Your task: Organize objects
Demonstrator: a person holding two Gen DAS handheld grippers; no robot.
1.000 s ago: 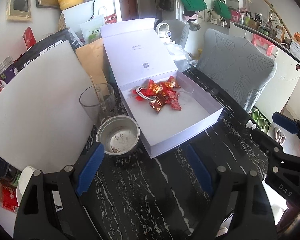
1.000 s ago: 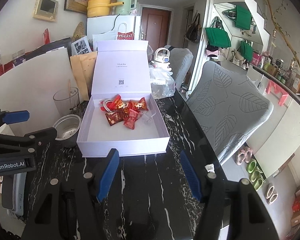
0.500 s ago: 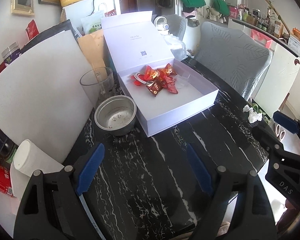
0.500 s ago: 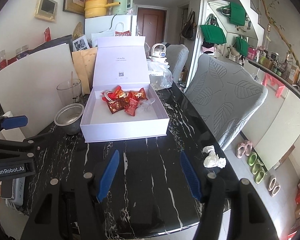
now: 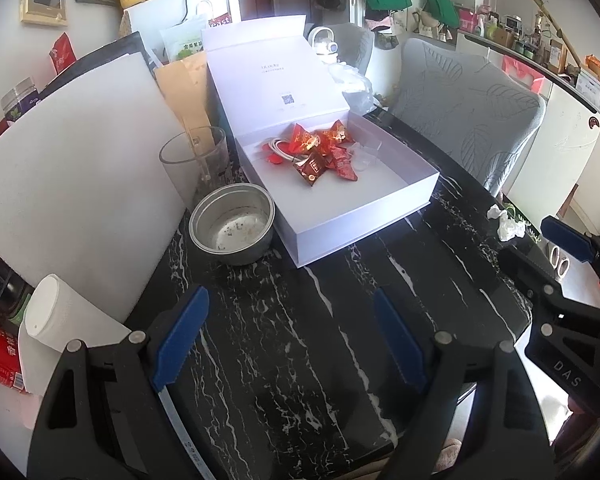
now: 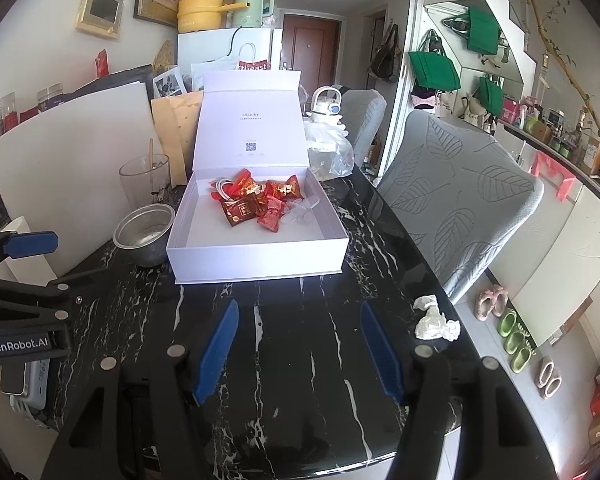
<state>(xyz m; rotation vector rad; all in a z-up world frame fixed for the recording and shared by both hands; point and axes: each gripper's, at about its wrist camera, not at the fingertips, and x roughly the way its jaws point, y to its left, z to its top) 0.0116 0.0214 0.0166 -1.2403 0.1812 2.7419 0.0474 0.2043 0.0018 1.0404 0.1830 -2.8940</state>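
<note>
An open white gift box [image 5: 364,220] [image 6: 260,264] stands on the black marble table, its lid upright behind it. Inside lie several red candy packets [image 5: 320,152] [image 6: 260,202], a white cable coil [image 5: 278,148] and clear wrappers [image 6: 300,212]. My left gripper [image 5: 290,320] hovers open over bare table in front of the box, nothing between its blue pads. My right gripper [image 6: 298,332] is open too, a short way before the box's front wall. A crumpled white tissue [image 6: 436,320] [image 5: 508,222] lies near the table's right edge.
A steel bowl [image 5: 232,228] [image 6: 144,232] and a glass cup [image 5: 194,156] [image 6: 144,180] sit left of the box beside a white board [image 5: 72,184]. A paper roll [image 5: 56,312] lies at the left. A grey chair [image 6: 460,196] stands right of the table.
Both grippers have drawn back from the box, so more of the table shows. The tissue and paper roll have come into view. Jaws unchanged.
</note>
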